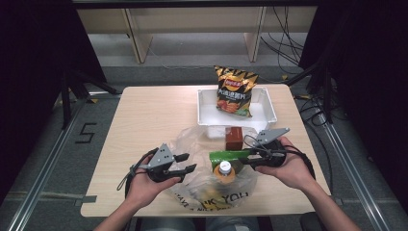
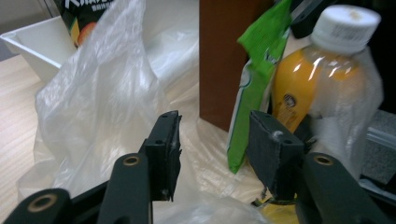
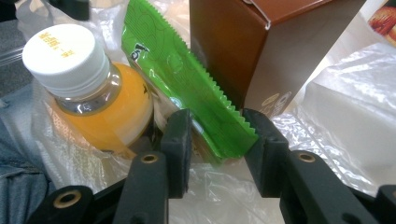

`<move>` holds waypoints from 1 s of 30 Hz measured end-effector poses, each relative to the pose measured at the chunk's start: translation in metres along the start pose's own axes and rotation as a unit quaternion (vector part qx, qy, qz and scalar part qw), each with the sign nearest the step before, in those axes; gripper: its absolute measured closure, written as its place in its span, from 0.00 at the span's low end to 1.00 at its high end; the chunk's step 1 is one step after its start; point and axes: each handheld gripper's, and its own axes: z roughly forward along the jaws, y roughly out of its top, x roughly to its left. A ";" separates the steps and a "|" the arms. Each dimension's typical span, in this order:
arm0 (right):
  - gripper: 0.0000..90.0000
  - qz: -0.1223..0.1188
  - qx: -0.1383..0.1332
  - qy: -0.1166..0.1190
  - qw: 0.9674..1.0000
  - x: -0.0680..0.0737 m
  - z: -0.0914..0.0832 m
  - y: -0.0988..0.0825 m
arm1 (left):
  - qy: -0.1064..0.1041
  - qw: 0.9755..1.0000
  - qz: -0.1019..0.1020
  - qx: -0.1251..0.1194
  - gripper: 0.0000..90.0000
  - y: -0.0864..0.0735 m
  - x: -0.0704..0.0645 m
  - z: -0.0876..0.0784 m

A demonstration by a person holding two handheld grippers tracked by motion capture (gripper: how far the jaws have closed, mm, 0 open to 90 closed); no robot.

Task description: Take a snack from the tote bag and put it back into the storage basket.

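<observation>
A green packet (image 3: 187, 88) is seen between the jaws of the right claw (image 3: 217, 154); whether it is gripped cannot be told. Left of it a bottle (image 3: 88, 93) stands, its base hidden by a bag (image 1: 211, 187). The left claw (image 2: 215, 149) is held open, empty.

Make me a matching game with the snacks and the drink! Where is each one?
Things:
1. chip bag
2. orange drink bottle
3. green packet
4. brown box

Places:
A. between the jaws of the right hand-held gripper
B. leaning in the white tray
C. standing in the plastic bag, white cap on
D. upright just before the tray

Pairs: 1-B, 2-C, 3-A, 4-D
</observation>
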 end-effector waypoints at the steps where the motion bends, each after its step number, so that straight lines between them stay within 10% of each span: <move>1: 0.71 -0.004 0.001 0.000 1.000 0.000 0.000 0.000 | -0.008 1.000 -0.006 -0.002 0.56 0.002 -0.002 -0.002; 8: 0.72 0.002 0.001 -0.004 1.000 0.001 0.000 -0.001 | -0.081 0.997 -0.011 -0.017 0.51 0.011 -0.019 -0.005; 14: 0.73 0.006 -0.009 -0.005 1.000 0.002 0.002 -0.001 | -0.111 0.993 0.031 0.015 0.45 0.007 -0.036 0.013; 22: 0.84 0.006 0.000 0.002 1.000 0.004 -0.002 -0.001 | -0.136 0.988 0.053 0.055 0.86 -0.008 -0.049 0.031; 30: 0.88 0.000 -0.012 0.001 1.000 0.006 0.000 -0.002 | -0.162 0.980 0.059 0.101 0.93 -0.025 -0.064 0.048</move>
